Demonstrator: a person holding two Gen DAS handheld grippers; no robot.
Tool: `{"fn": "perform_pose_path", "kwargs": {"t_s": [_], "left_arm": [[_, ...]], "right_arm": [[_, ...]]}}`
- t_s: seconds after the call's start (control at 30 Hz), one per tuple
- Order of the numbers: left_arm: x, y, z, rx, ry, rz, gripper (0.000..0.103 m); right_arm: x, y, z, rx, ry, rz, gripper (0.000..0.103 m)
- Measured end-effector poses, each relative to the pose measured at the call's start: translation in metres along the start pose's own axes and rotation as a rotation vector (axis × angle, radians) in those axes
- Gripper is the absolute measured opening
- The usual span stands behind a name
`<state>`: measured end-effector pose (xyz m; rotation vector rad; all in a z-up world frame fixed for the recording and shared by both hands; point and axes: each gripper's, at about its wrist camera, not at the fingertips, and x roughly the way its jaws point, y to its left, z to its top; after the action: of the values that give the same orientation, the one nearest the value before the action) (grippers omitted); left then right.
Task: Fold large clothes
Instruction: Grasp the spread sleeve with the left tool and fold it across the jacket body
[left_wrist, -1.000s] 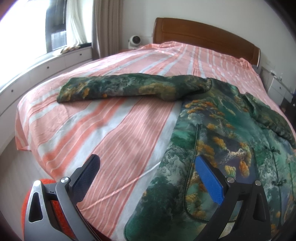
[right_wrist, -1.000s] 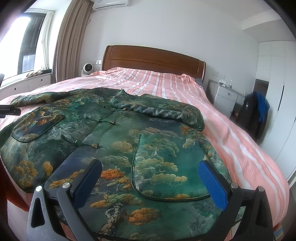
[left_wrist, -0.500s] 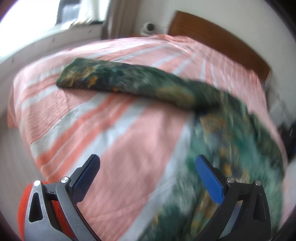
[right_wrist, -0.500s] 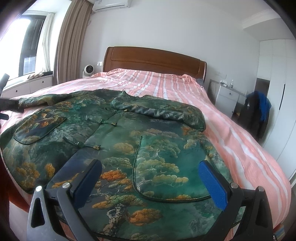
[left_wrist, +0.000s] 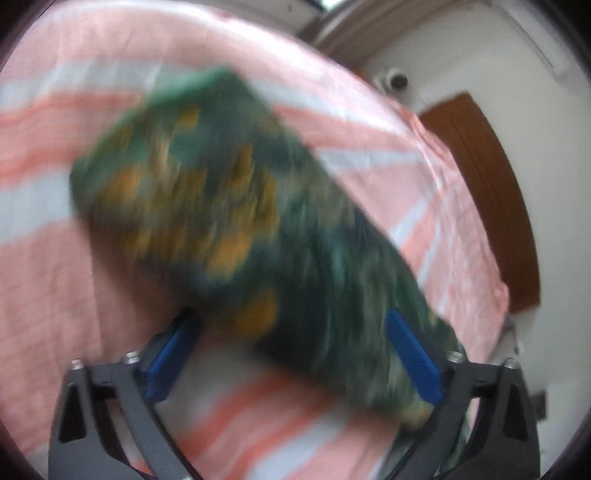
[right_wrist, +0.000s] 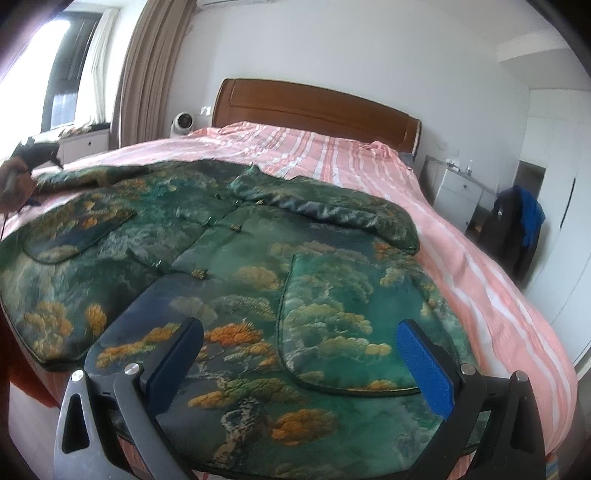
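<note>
Two grippers are working over a green patterned jacket (right_wrist: 258, 280) that is lying spread flat on a pink striped bed (right_wrist: 480, 273), filling the centre and lower half of the right wrist frame. Right gripper (right_wrist: 299, 354) is hovering at lower centre with jaws standing wide, nothing between them. Left gripper (left_wrist: 291, 350) is sitting over the jacket's sleeve (left_wrist: 221, 206), blurred, mid-frame in its own view; its jaws have just been closing, sleeve lying between them, but whether the pads are pressing it cannot be told. Wooden headboard (right_wrist: 314, 107) is showing at upper centre.
</note>
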<state>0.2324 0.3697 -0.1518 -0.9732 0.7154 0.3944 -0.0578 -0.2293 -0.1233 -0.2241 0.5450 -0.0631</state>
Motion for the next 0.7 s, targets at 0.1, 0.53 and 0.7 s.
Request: {"fn": "perform_pose_path", "kwargs": {"t_s": [0.1,0.53,0.7], "left_arm": [[0.000,-0.049,0.005,0.216,-0.020,0.092,0.014],[-0.101,-0.377,-0.296,1.471,-0.412,-0.179,0.013],[-0.008,-0.367,-0.438,1.844,-0.214,-0.002,0.074]], "right_arm": [[0.004,0.000,-0.001,0.009,0.016,0.010,0.102],[-0.002,-0.021,0.001,0.111,-0.004,0.052,0.102],[-0.008,-0.032,0.002,0.147,-0.022,0.050,0.102]]}}
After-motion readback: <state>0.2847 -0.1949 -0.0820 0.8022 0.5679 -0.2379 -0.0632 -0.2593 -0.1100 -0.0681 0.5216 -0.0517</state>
